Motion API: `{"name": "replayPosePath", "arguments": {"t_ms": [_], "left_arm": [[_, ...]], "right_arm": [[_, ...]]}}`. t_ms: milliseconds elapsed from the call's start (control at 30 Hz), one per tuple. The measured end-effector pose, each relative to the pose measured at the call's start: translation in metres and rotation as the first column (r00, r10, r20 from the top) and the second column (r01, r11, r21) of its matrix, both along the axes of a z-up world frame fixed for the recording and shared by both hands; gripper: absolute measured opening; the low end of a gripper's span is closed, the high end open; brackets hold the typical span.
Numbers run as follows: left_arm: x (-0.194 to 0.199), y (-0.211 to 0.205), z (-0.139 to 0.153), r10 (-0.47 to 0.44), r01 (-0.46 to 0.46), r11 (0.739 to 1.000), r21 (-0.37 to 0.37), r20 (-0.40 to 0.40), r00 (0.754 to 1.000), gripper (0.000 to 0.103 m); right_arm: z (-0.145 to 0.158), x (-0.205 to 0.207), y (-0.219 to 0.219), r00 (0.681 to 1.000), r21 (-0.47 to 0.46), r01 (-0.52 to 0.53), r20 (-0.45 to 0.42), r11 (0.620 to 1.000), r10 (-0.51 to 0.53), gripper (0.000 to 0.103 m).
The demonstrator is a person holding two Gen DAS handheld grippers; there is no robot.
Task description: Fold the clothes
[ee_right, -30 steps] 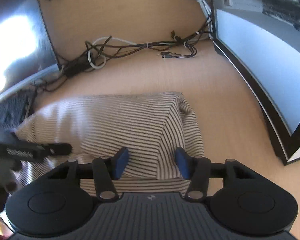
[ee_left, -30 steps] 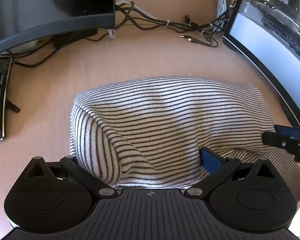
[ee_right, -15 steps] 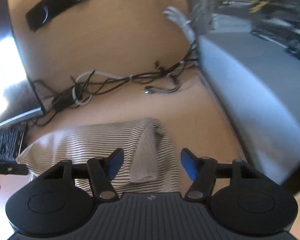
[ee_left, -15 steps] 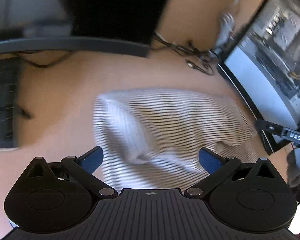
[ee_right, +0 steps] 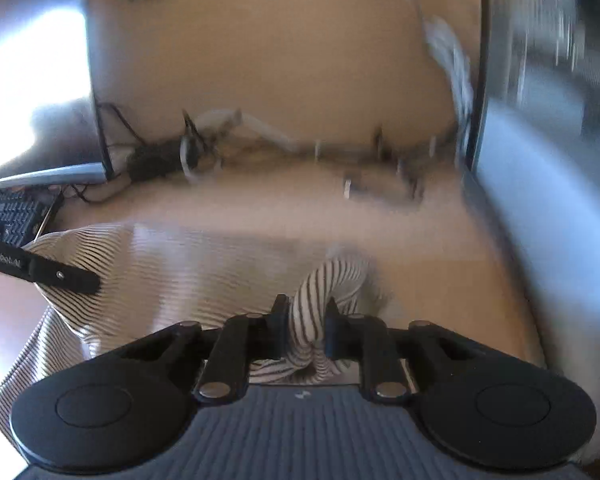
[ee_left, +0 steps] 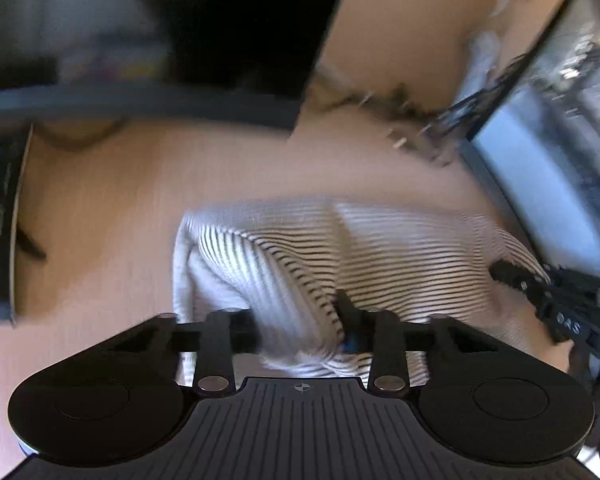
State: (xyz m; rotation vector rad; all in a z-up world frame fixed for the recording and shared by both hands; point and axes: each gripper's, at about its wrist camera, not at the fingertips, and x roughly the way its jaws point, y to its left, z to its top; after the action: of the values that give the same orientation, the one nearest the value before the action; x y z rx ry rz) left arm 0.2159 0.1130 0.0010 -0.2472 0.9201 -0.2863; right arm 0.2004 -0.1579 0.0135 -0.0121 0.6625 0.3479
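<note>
A black-and-white striped garment (ee_left: 380,248) lies bunched on the wooden desk (ee_left: 120,200). In the left wrist view my left gripper (ee_left: 298,320) has its jaws closing on a raised fold at the garment's near left corner, with the cloth pinched between the pads. My right gripper (ee_left: 540,292) shows at the garment's right edge. In the right wrist view the right gripper (ee_right: 306,320) is closing on a rolled-up fold of the garment (ee_right: 180,272), which stands up between its fingers. The left gripper's finger (ee_right: 60,276) reaches over the cloth's left side.
A dark monitor (ee_left: 140,96) stands behind the garment on the left and a lit monitor (ee_left: 560,140) on the right. A keyboard (ee_left: 0,220) lies at the far left. Tangled cables (ee_right: 204,148) run along the back of the desk.
Both grippers went from open to closed on folds of the striped garment. Both have risen, drawing the cloth's near corners up off the desk.
</note>
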Motion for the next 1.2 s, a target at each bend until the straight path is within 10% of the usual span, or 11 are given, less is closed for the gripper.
{"name": "replayPosePath", "arguments": {"t_ms": [233, 500, 733, 867, 1067, 1200], "left_arm": [[-0.047, 0.016, 0.042, -0.084, 0.089, 0.992, -0.091, 0.059, 0.995, 0.032], [-0.082, 0.002, -0.035, -0.115, 0.111, 0.993, -0.033, -0.150, 0.982, 0.046], [-0.092, 0.017, 0.009, -0.093, 0.093, 0.995, 0.037, -0.017, 0.996, 0.062], [-0.088, 0.015, 0.036, -0.098, 0.102, 0.991, -0.086, 0.052, 0.994, 0.076], [-0.067, -0.024, -0.019, -0.186, 0.174, 0.981, -0.089, -0.145, 0.972, 0.081], [-0.045, -0.043, -0.027, -0.189, 0.190, 0.982, -0.010, -0.118, 0.975, 0.085]], "right_arm": [[0.050, -0.046, -0.028, 1.000, 0.116, -0.005, 0.021, 0.993, 0.003, 0.015], [-0.035, -0.062, -0.035, 0.970, 0.050, 0.110, -0.225, 0.993, -0.096, 0.018], [-0.006, -0.058, -0.035, 0.989, -0.002, 0.104, -0.105, 0.995, -0.104, 0.034], [0.014, -0.040, -0.031, 0.995, 0.042, 0.091, -0.030, 0.995, -0.090, 0.039], [-0.009, 0.003, 0.008, 0.997, -0.016, -0.055, -0.056, 0.998, 0.054, 0.039], [-0.034, 0.009, 0.012, 0.994, -0.106, -0.074, -0.085, 0.992, 0.065, 0.038]]}}
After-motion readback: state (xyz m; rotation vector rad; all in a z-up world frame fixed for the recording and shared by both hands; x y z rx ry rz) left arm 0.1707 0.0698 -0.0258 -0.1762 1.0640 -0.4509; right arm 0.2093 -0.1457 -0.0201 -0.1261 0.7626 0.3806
